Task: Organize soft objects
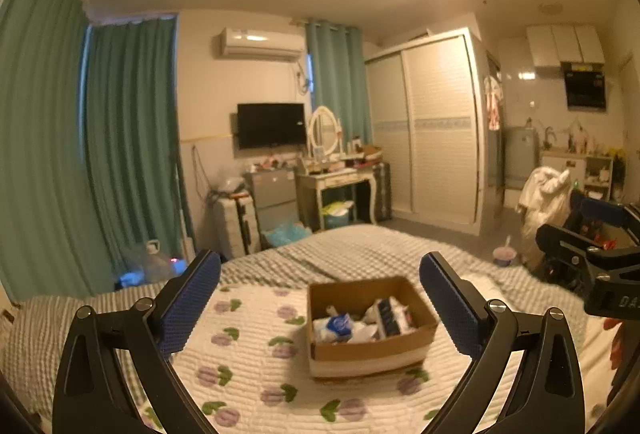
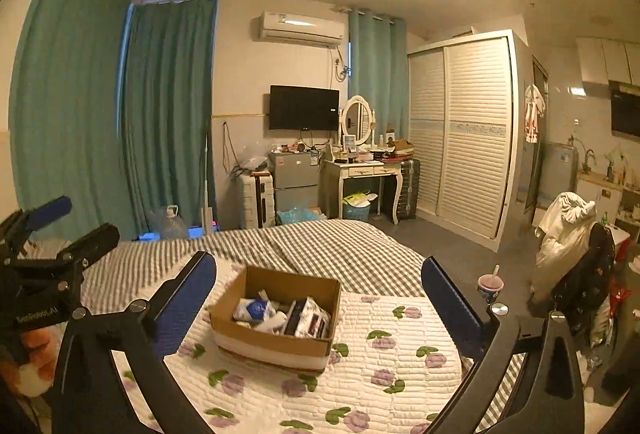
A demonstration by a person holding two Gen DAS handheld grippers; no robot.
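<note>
Both our left tongs (image 1: 320, 298) and right tongs (image 2: 320, 298) gape empty; the cardboard box (image 2: 276, 318) of soft packets sits ahead on the bed (image 2: 360, 374), centred between them.

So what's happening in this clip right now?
A person holds two grippers over a bed with a flowered quilt. On the quilt sits an open cardboard box holding soft packets, some white, one with a blue label. The left gripper and the right gripper both stand wide open and empty, aimed at the box from a little way back; nothing is being gripped at this moment.
</note>
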